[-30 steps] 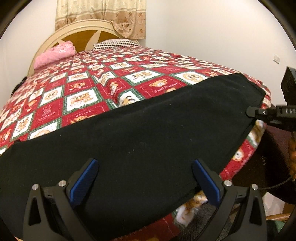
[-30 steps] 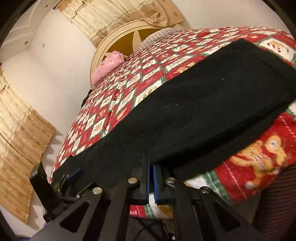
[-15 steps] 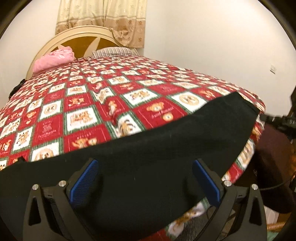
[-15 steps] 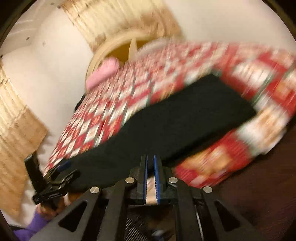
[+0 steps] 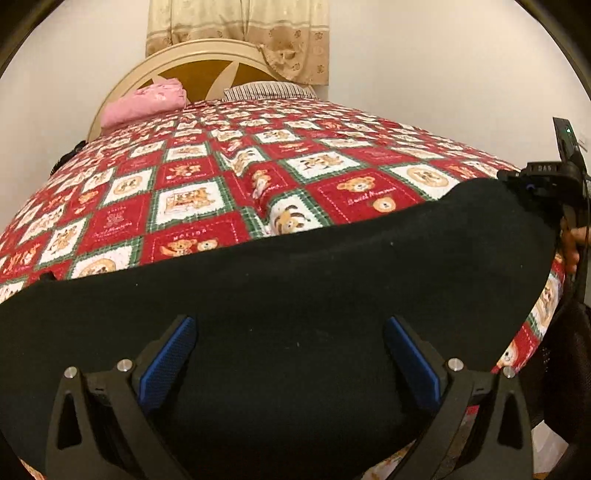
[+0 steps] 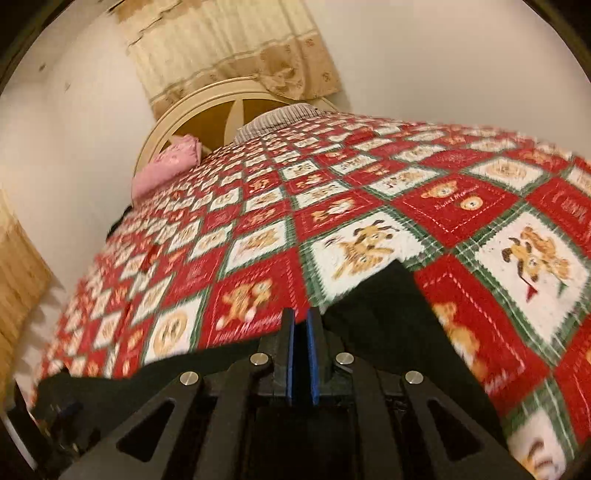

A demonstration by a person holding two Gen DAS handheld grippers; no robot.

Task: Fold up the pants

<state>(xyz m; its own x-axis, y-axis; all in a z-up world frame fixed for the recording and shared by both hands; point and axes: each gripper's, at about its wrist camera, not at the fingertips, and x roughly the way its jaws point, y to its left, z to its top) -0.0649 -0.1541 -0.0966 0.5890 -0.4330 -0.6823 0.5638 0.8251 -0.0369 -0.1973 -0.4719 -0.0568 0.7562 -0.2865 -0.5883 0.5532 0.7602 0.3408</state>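
Black pants [image 5: 295,288] lie flat along the near edge of a bed with a red patchwork teddy-bear quilt [image 5: 192,199]. My left gripper [image 5: 290,354] is open, its blue pads [image 5: 168,354] spread wide just above the pants' near edge. My right gripper [image 6: 300,354] has its blue pads nearly together over the black cloth [image 6: 384,317] at the pants' right end; whether cloth is pinched between them does not show. In the left wrist view the right gripper [image 5: 543,177] sits at the pants' far right corner.
A pink pillow [image 5: 147,101] and a striped pillow [image 5: 269,90] lie against the cream headboard [image 5: 207,59]. A beige curtain [image 5: 236,33] hangs behind. White walls stand on both sides. The quilt drops over the bed's right edge [image 5: 543,314].
The right gripper has swung up and over the bed from below its edge, and the pants' right end has shifted. The left gripper has stayed open and dipped closer to the pants.
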